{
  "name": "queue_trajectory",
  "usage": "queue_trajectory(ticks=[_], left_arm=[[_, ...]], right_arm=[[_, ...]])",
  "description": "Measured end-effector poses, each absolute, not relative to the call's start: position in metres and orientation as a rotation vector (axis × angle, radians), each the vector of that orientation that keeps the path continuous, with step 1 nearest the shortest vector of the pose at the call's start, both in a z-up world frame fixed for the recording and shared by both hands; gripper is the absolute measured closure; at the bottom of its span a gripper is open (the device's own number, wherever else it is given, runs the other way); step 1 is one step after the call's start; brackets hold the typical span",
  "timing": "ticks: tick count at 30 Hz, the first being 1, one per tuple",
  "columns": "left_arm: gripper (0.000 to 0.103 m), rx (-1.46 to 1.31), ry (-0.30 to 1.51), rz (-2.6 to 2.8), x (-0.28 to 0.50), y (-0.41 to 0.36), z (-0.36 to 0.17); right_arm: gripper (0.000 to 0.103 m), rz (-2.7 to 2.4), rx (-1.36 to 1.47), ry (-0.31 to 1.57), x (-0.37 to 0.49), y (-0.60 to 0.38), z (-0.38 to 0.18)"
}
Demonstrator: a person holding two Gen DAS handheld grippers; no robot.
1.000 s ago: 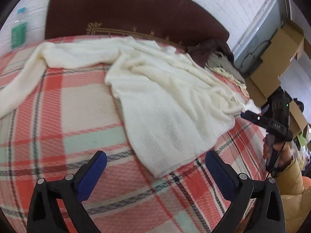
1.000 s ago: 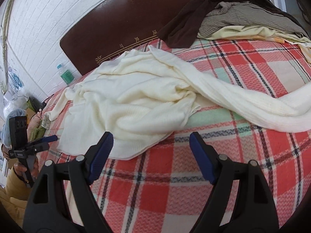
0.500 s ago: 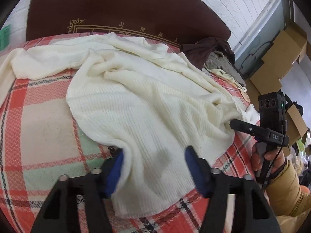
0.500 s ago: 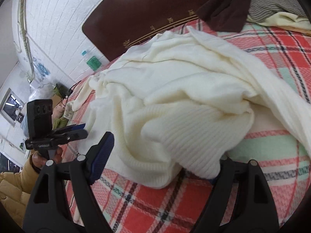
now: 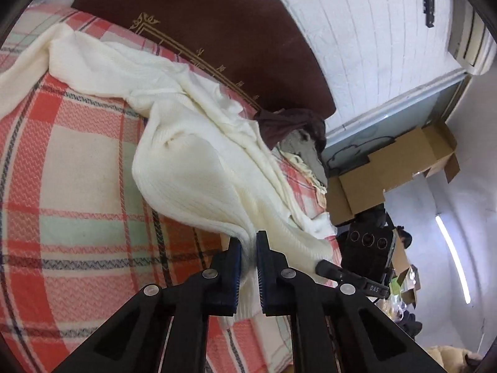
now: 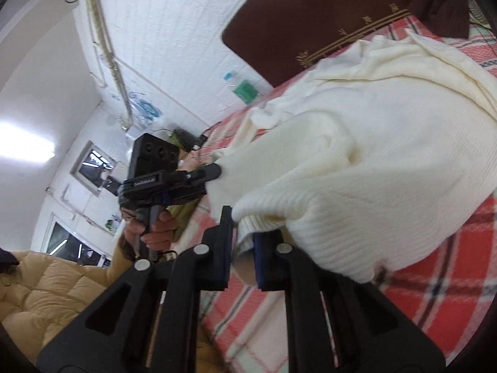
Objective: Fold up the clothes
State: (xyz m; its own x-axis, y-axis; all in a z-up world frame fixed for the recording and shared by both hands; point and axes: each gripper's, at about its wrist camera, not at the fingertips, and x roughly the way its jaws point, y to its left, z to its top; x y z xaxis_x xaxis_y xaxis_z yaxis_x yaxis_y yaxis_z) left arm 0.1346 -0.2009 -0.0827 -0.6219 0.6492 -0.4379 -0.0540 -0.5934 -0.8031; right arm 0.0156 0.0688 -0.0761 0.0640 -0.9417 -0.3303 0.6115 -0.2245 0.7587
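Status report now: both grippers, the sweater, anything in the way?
Left gripper and right gripper just closed, both shut on cream sweater hem. Hem lifted off plaid bed. Clothes pile by headboard, apart.

One cream knit sweater (image 5: 198, 168) lies on one plaid bedspread (image 5: 71, 168) before one dark brown headboard (image 5: 236, 40). One heap of other clothes (image 5: 295, 133). Two grippers: left gripper (image 5: 248, 242), right gripper (image 6: 240, 220). Two cardboard boxes (image 5: 394, 168). One green-labelled bottle (image 6: 243, 88). One air conditioner (image 5: 469, 43).
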Motion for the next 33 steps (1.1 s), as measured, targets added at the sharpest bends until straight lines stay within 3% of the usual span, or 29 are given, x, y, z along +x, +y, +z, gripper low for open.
queue_trajectory(ticks=[6,8,9,10,11,13,14,15,18,27,29,31,32,33], left_arm=[[0.093,-1.079,-1.010,2.277,0.171,-0.205,-0.083],[0.071,-1.130,-0.981,2.308,0.175,-0.206,-0.094],[0.047,-1.163,-0.961,2.340,0.176,-0.206,-0.101],[0.033,-1.196,-0.938,2.389,0.175,-0.205,-0.106],[0.030,-1.223,-0.904,2.431,0.174,-0.205,-0.110],[0.022,-1.285,-0.835,2.491,0.171,-0.204,-0.117],[0.021,-1.324,-0.807,2.510,0.169,-0.203,-0.122],[0.021,-1.351,-0.782,2.512,0.166,-0.202,-0.126],[0.017,-1.363,-0.683,2.504,0.161,-0.192,-0.129],[0.018,-1.429,-0.462,2.510,0.142,-0.157,-0.127],[0.033,-1.443,-0.415,2.528,0.139,-0.153,-0.126],[0.068,-1.465,-0.397,2.549,0.135,-0.154,-0.127],[0.075,-1.469,-0.417,2.552,0.133,-0.157,-0.127],[0.087,-1.466,-0.469,2.539,0.131,-0.163,-0.128]], right_arm=[[0.093,-1.490,0.937,-0.421,0.064,0.074,-0.053],[0.093,-1.515,1.021,-0.390,0.062,0.077,-0.065],[0.091,-1.573,1.062,-0.335,0.062,0.077,-0.070],[0.091,-1.629,1.102,-0.279,0.062,0.076,-0.074],[0.089,-1.674,1.133,-0.234,0.061,0.076,-0.078],[0.069,-1.716,1.138,-0.198,0.061,0.073,-0.078],[0.029,-1.737,1.115,-0.168,0.064,0.070,-0.075],[0.008,-1.758,1.092,-0.137,0.067,0.067,-0.072],[0.009,-1.783,1.007,-0.015,0.076,0.057,-0.062],[0.009,-1.683,0.825,0.574,0.121,-0.044,-0.093],[0.009,-1.707,0.774,0.671,0.124,-0.056,-0.104],[0.011,-1.729,0.755,0.713,0.121,-0.065,-0.114],[0.014,-1.738,0.760,0.729,0.118,-0.070,-0.119],[0.016,-1.739,0.777,0.727,0.113,-0.072,-0.122]])
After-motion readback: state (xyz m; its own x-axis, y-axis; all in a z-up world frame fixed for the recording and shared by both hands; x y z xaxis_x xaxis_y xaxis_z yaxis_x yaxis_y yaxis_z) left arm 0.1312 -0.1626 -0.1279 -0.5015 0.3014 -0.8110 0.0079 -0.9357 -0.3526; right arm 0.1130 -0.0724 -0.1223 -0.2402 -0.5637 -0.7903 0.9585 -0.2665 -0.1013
